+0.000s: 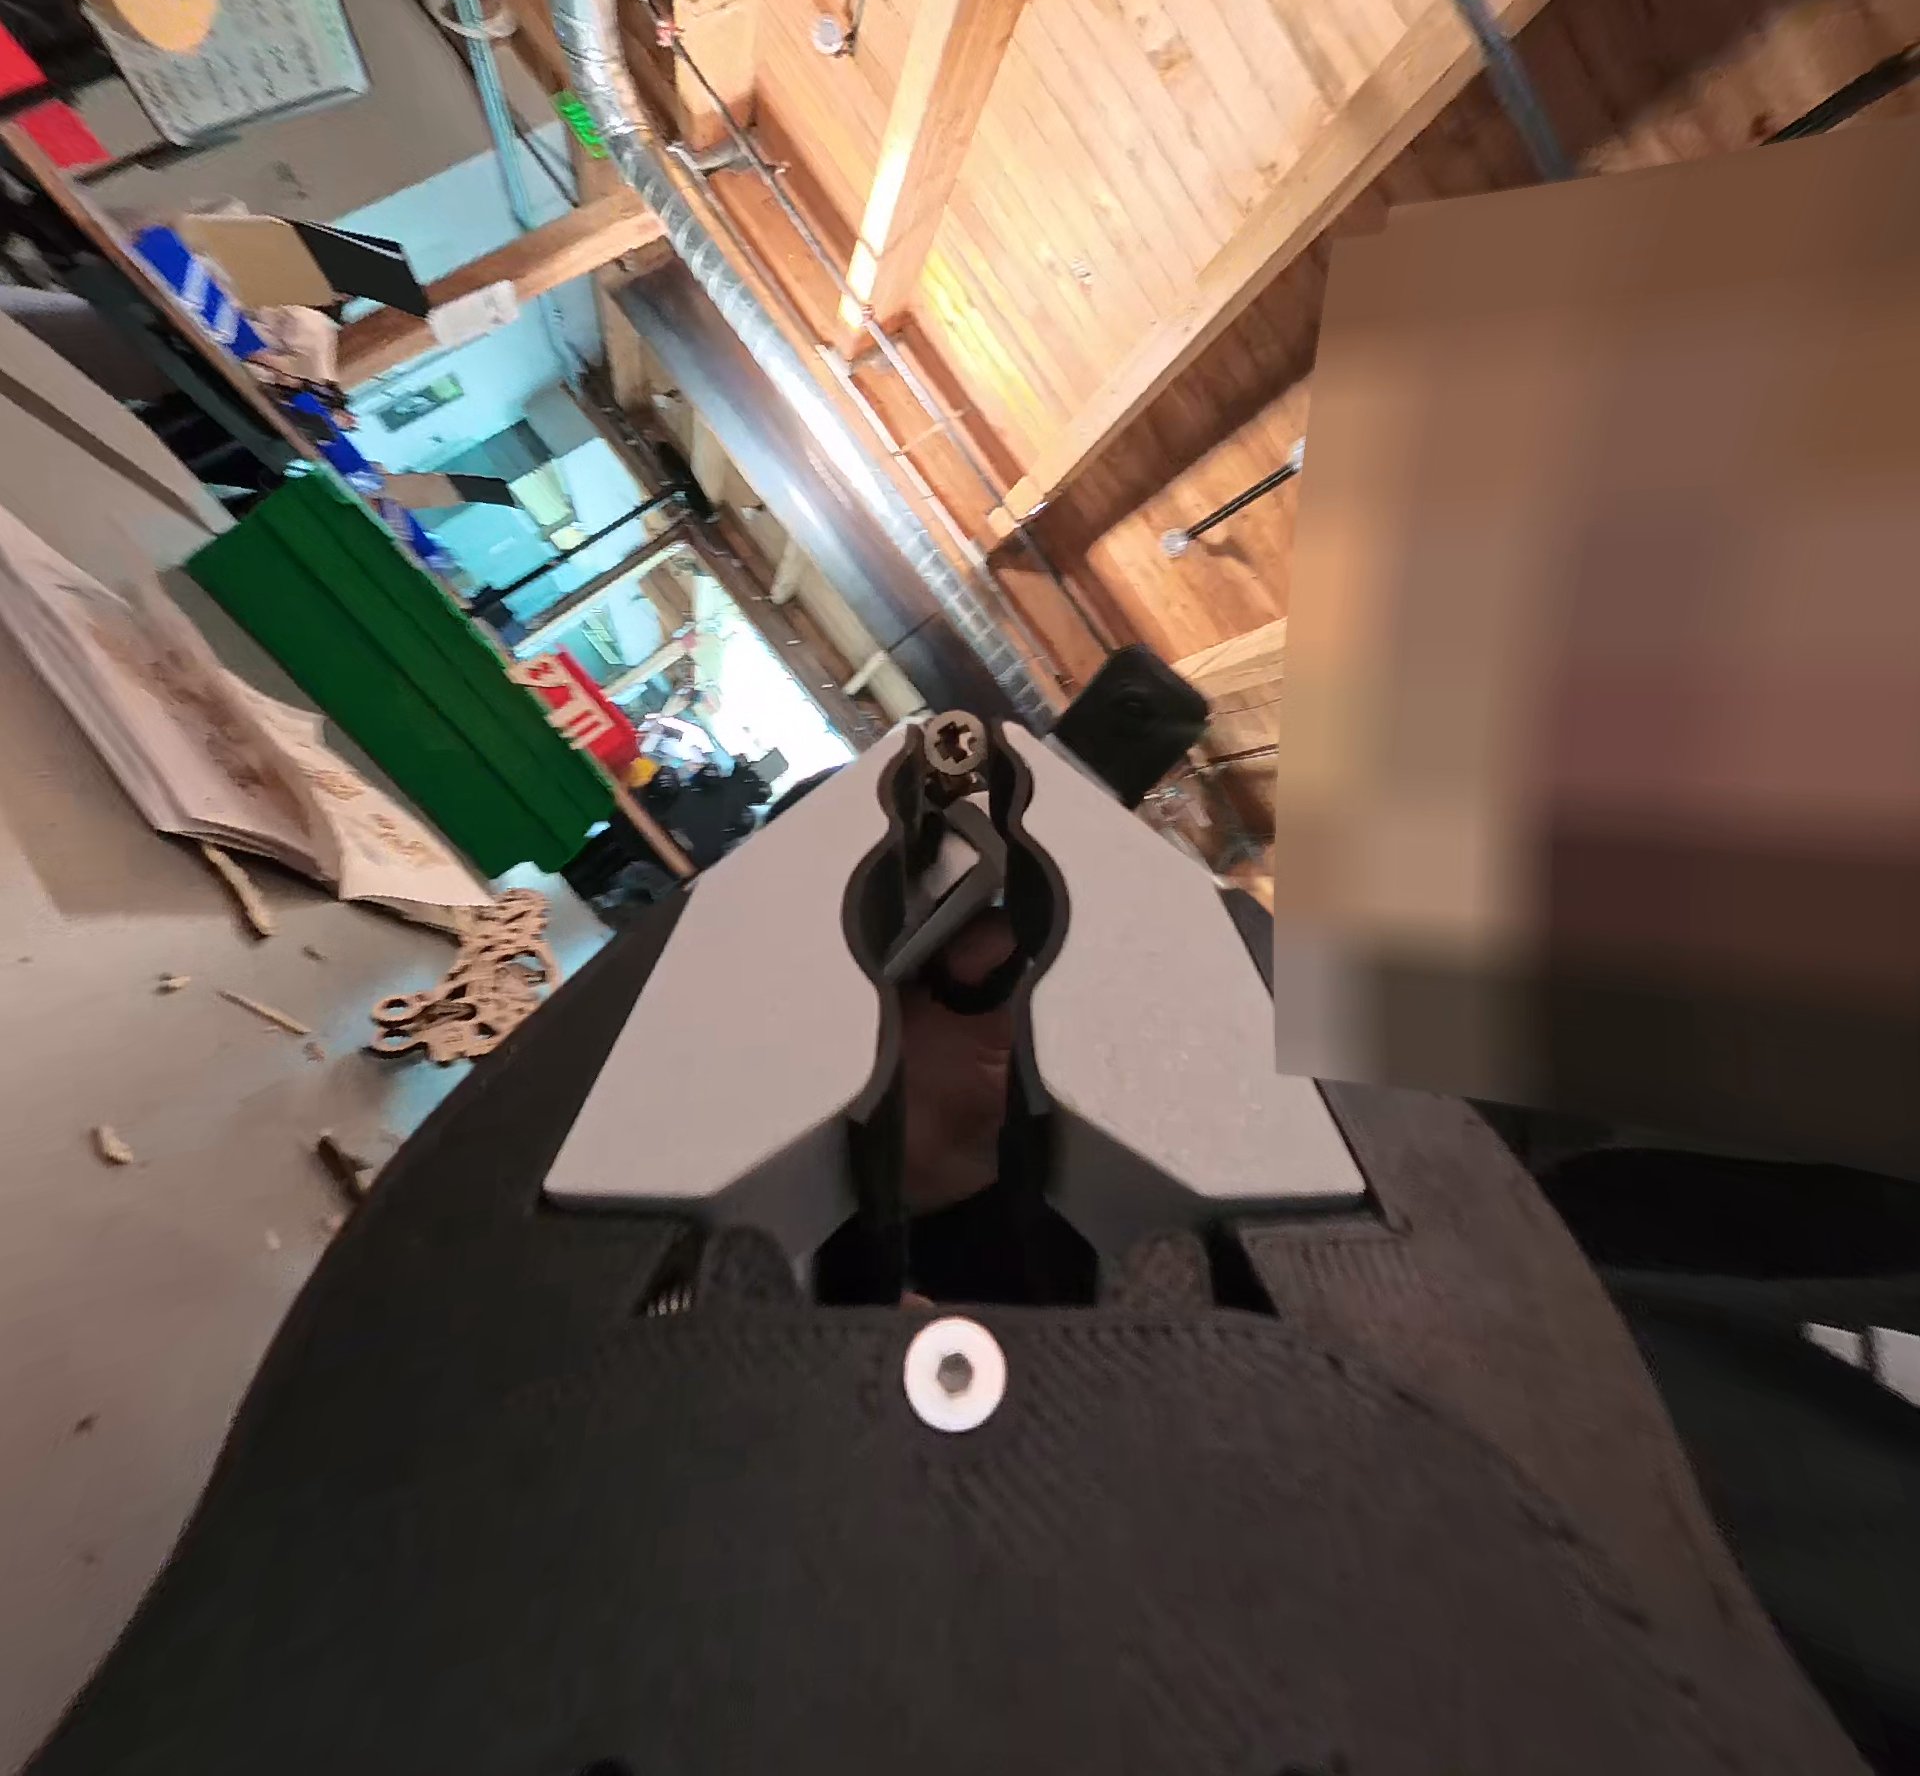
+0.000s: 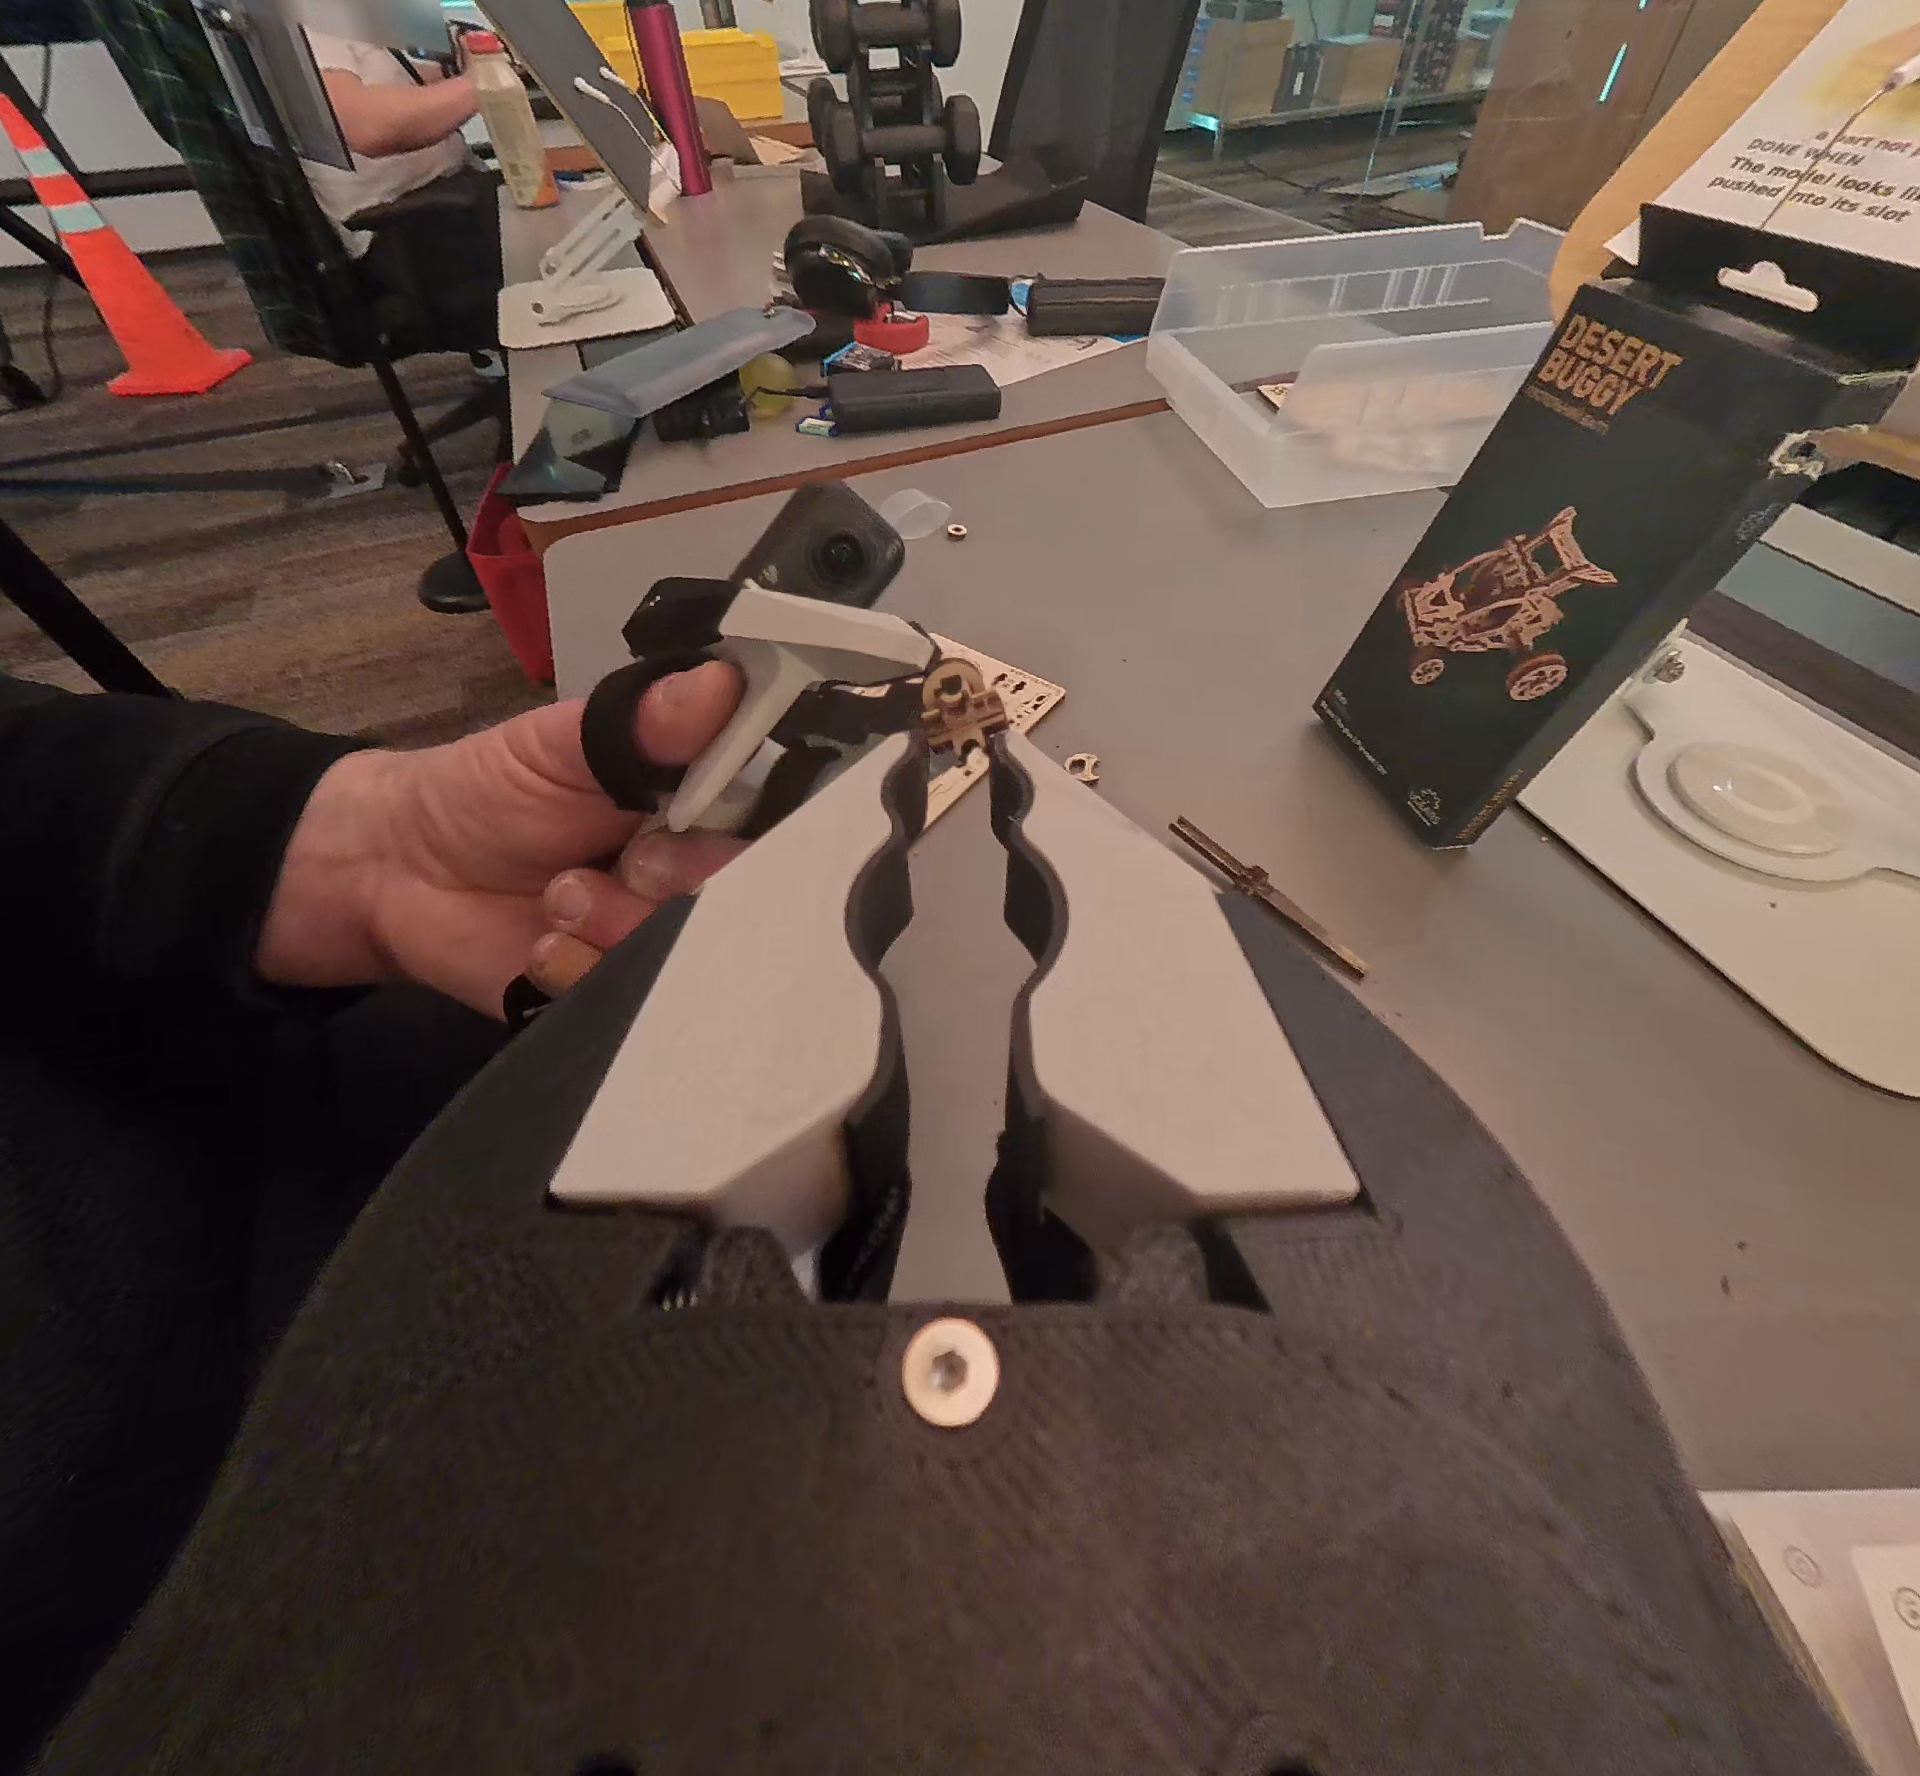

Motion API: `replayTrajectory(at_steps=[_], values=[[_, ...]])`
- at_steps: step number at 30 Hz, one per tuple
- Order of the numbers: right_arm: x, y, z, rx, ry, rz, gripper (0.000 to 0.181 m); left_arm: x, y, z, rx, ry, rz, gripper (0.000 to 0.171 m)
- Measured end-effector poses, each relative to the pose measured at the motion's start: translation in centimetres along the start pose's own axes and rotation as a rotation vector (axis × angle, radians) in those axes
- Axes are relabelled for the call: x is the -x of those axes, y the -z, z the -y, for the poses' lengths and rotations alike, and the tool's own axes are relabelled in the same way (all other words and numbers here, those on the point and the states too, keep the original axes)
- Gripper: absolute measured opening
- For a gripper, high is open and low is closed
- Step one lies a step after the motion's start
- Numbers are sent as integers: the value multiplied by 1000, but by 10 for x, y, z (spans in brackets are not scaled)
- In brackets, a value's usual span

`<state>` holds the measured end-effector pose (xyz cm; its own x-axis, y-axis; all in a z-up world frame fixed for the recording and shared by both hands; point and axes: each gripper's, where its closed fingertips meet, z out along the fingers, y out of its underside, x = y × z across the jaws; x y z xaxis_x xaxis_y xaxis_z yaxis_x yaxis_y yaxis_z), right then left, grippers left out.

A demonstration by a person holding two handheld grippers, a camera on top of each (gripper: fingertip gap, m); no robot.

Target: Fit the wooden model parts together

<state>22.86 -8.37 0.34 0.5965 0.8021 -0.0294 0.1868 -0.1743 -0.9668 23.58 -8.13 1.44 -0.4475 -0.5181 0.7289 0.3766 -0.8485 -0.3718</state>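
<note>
My left gripper [image 1: 954, 737] is shut on a small round wooden part [image 1: 951, 752] with a cross-shaped hole and points up toward the ceiling. My right gripper [image 2: 956, 741] is shut on a small slotted wooden part [image 2: 956, 700] held above the grey table [image 2: 1195, 604]. The left gripper also shows in the right wrist view [image 2: 906, 679], held by a hand [image 2: 468, 843], with its tips meeting the right gripper's tips at the wooden parts. Whether the two parts are joined is hidden by the fingers. A wooden parts sheet [image 2: 1023, 696] lies on the table under them.
A black model box [image 2: 1507, 583] stands at the right, with a clear plastic box [image 2: 1351, 355] behind it and a white tray [image 2: 1766, 843] beside it. A thin wooden stick [image 2: 1268, 895] and a loose wooden piece [image 2: 1086, 767] lie near the sheet. A cut-out wooden fret [image 1: 468, 988] and a green bin [image 1: 395, 666] are at the left.
</note>
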Motion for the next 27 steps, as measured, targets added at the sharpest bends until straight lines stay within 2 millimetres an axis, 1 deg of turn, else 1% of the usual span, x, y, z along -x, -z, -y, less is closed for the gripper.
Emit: replayTrajectory(at_steps=[1,5,11,17,20,23,27], values=[[-1,0,-1,10,5,-6,8,2,0,0,8,-21,19,9],[-2,-1,-5,37,12,-18,8,5,0,-2,59,-134,103,10],[-2,-2,-9,62,15,-11,8,8,2,-3,135,-256,177,9],[0,-3,-13,86,6,7,7,9,5,-6,264,-428,254,9],[2,-4,-14,84,-2,24,7,6,5,-7,296,-449,246,10],[3,-4,-13,85,3,26,7,6,5,-7,289,-438,231,9],[3,-4,-15,92,-10,32,7,9,9,-8,344,-525,270,9]])
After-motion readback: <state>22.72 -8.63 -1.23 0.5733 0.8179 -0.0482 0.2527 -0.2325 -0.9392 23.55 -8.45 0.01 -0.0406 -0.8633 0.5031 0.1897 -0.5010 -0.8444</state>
